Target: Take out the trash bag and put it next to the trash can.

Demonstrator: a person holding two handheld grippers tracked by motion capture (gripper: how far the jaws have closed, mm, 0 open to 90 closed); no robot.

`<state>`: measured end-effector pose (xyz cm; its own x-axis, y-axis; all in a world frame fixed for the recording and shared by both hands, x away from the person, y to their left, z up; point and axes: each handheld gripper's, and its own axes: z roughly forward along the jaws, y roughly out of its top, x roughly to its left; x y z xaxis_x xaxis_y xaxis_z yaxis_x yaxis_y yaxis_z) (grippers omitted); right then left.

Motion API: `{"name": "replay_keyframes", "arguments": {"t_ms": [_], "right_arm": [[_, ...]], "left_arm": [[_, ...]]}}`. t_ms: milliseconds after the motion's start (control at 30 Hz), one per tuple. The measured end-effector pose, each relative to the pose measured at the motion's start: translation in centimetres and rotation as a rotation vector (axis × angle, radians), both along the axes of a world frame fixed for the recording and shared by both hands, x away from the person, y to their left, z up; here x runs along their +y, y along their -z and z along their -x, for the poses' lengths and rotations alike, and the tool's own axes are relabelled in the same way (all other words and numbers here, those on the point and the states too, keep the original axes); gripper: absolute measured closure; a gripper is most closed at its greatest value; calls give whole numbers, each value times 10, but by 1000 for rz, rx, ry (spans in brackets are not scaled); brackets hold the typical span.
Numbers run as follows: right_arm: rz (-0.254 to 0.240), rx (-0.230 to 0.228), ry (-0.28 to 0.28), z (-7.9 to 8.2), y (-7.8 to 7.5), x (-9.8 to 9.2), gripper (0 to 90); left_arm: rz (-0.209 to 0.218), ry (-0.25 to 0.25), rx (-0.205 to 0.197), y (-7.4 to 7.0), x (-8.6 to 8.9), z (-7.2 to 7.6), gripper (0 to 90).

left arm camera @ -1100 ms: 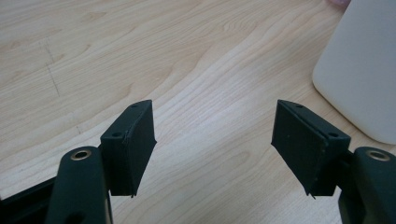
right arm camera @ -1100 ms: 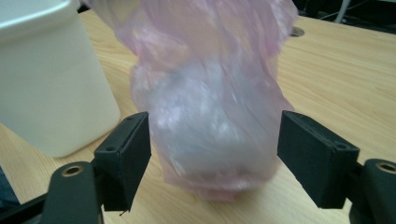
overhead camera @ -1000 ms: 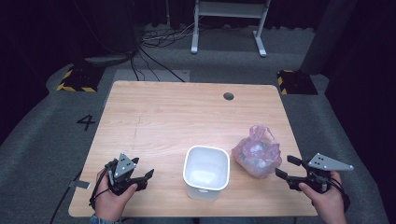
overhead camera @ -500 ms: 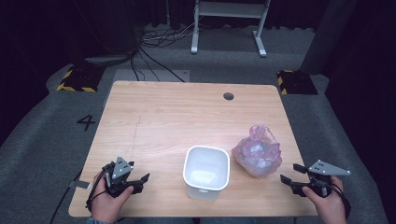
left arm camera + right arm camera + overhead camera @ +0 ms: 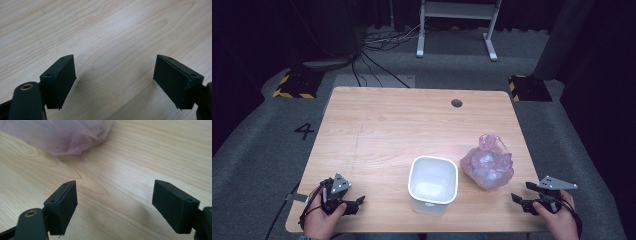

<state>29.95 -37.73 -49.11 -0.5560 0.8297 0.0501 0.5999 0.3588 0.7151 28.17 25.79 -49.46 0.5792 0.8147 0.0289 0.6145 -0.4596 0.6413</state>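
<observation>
Both grippers pulled back toward near table edge; left gripper [image 5: 354, 204], right gripper [image 5: 519, 192] just opening, jaws empty; crumpled translucent pink bag [image 5: 487, 163] beside white bin [image 5: 432, 184].

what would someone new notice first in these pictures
A crumpled pink plastic bag lies right of centre on the wooden table, beside an empty white bin near the front edge. At the two front corners, the left hand-held gripper and right hand-held gripper hold nothing, jaws apart.

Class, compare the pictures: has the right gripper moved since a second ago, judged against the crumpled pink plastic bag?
Yes. The right gripper has drawn back from the crumpled pink plastic bag toward the table's near edge, its jaws opening, empty.
</observation>
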Motion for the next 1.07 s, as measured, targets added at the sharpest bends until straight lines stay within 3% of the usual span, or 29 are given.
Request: {"name": "replay_keyframes", "arguments": {"t_ms": [133, 233, 433, 600, 1067], "right_arm": [[20, 18, 2, -2, 8, -5, 172], [20, -1, 11, -4, 10, -8, 169], [37, -38, 8, -8, 13, -10, 134], [36, -37, -2, -13, 14, -12, 125], [37, -39, 0, -17, 14, -13, 126]], "left_arm": [[18, -4, 3, 2, 7, -1, 172], [40, -19, 1, 4, 13, -2, 166], [93, -19, -57, 12, 25, -4, 147], [95, -87, -54, 11, 31, -8, 149], [90, -84, -56, 11, 34, -11, 147]]}}
